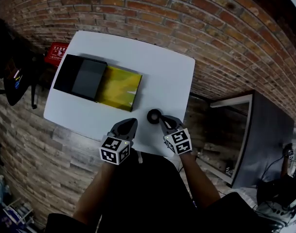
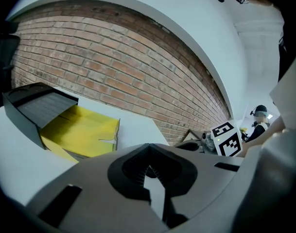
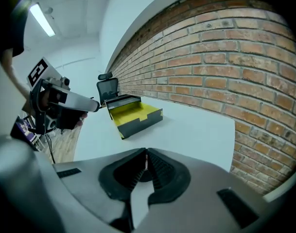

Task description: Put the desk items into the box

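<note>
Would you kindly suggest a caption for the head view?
Left gripper and right gripper, jaws shut, at the near edge of the white table beside a black ring, yellow-lined box beyond.

Red-brown brick wall (image 1: 186,13) behind and beside a white table (image 1: 162,76) with rounded corners, one table edge along the brick. Floor (image 1: 55,164) is grey-brown planks. Dark cabinet (image 1: 269,130) with a pale front edge stands to the right, near the table. Black office chair (image 3: 107,87) past the table's far end. White upper wall and ceiling, one lit tube lamp (image 3: 42,19).
</note>
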The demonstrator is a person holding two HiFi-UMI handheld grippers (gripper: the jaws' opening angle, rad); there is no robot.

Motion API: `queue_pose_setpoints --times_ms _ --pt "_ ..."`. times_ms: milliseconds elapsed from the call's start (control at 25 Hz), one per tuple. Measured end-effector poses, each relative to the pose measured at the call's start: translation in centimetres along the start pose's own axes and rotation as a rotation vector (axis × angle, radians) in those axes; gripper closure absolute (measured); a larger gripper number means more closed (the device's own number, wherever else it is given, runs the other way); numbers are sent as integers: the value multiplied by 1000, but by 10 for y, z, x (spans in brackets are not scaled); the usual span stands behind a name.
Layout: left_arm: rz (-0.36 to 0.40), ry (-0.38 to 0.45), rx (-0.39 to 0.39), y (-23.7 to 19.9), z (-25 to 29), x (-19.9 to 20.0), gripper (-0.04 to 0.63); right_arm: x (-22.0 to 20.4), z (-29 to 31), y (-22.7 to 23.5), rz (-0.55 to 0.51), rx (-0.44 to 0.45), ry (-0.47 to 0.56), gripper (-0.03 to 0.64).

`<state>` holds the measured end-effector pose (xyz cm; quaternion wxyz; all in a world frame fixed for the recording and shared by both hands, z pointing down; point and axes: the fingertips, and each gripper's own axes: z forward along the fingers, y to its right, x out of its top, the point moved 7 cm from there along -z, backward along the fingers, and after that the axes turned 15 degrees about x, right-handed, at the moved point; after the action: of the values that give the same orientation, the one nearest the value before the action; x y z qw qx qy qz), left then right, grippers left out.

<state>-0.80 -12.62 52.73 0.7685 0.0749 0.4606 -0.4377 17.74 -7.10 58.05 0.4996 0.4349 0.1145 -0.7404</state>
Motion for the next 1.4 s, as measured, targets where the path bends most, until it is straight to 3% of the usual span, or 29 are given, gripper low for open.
queue_pose_setpoints --times_ms 160,240,480,760,1400 --pt "14 -30 -18 4 13 -3 589 -5 5 -1 27 12 -7 582" --pt "20 -33 -21 4 19 -3 589 -5 9 1 31 19 -10 509" --pt "30 -58 -24 7 29 -10 589 -14 20 1 39 38 -41 377" --pt "57 -69 -21 6 34 -11 589 -25 36 2 16 27 -107 282" --pt "58 -84 2 -5 34 -17 589 -29 62 2 19 10 -144 258"
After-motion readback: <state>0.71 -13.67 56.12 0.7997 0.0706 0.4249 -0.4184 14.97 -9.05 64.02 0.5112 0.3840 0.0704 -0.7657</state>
